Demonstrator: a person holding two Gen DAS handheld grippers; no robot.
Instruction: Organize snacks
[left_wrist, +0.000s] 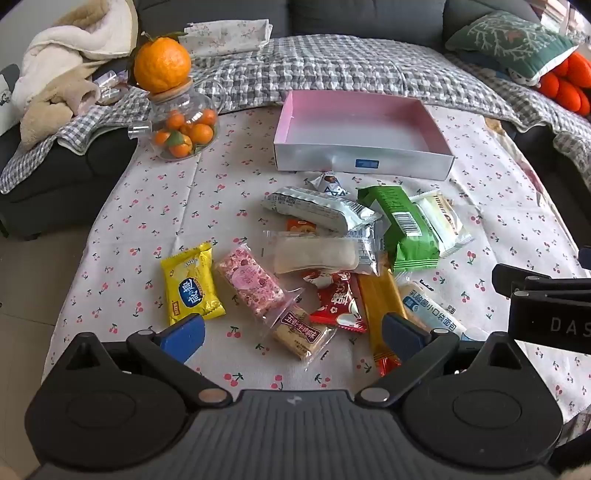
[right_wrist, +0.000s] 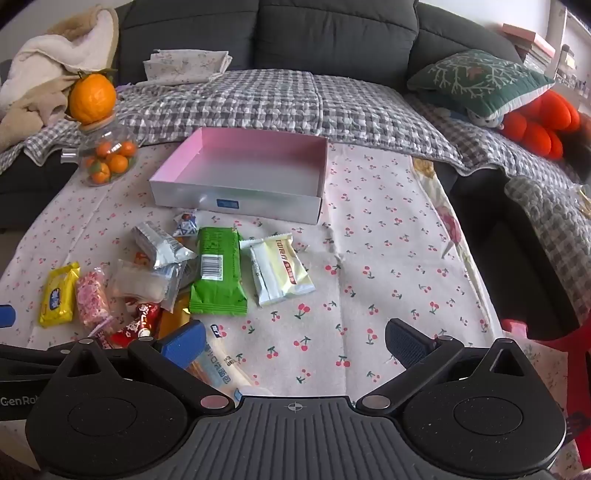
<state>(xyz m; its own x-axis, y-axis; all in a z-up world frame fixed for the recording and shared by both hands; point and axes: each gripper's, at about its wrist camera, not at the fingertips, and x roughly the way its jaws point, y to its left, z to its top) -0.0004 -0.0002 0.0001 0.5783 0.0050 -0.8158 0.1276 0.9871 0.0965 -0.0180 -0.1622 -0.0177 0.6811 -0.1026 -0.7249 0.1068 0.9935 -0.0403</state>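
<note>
While both grippers, left gripper (left_wrist: 293, 334) and right gripper (right_wrist: 295, 341), gape wide and empty, I'd drop squarely onto the snack pile (left_wrist: 332, 251), box (left_wrist: 364, 162) waiting at twelve o'clock.

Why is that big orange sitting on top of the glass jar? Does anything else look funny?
The big orange is perched on the glass jar lid, so it could roll off. The snack packets lie jumbled, some overlapping, on the cloth, while the pink box is empty.
</note>
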